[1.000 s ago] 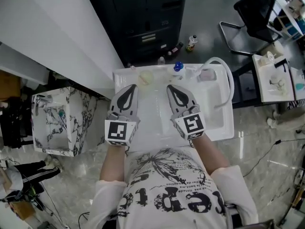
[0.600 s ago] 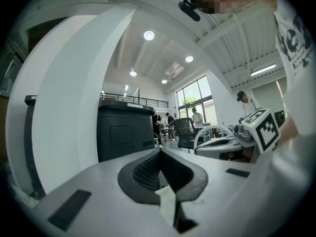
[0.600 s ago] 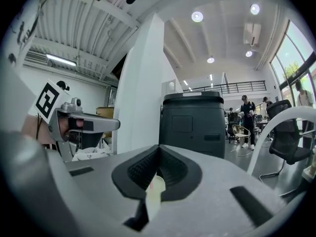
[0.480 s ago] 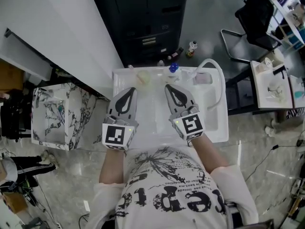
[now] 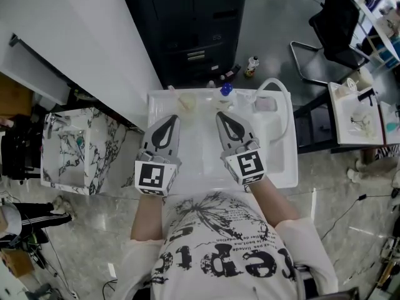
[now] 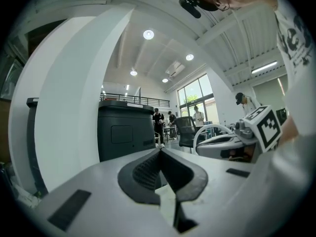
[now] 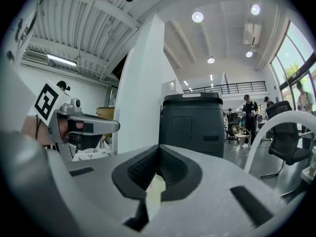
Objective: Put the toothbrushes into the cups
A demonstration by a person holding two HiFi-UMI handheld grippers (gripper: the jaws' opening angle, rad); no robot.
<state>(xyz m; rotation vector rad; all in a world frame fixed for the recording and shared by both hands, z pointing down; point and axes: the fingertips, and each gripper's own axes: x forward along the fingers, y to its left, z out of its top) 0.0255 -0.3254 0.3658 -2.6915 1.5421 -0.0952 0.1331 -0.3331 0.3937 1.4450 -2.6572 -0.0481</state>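
Observation:
A white washstand (image 5: 200,158) lies below both grippers in the head view. Along its back edge stand a pale cup (image 5: 186,101), a blue-capped item (image 5: 226,89) and a pinkish cup (image 5: 265,104) under a curved white faucet (image 5: 275,82). I cannot make out any toothbrush. My left gripper (image 5: 169,119) (image 6: 160,151) hovers over the stand's left half, shut and holding nothing. Beside it, my right gripper (image 5: 224,114) (image 7: 159,148) is shut and holds nothing. Both point level toward the back edge, short of the cups.
A black cabinet (image 5: 187,30) stands behind the washstand, with a white wall (image 5: 75,42) to its left. A marble-patterned box (image 5: 69,158) sits on the floor at left. At right are an office chair (image 5: 331,24), a small white table (image 5: 356,108) and a bottle (image 5: 252,61) on the floor.
Both grippers have risen slightly over the washstand and stayed shut. The head view has shifted a little, so the stand sits a bit further left in the picture.

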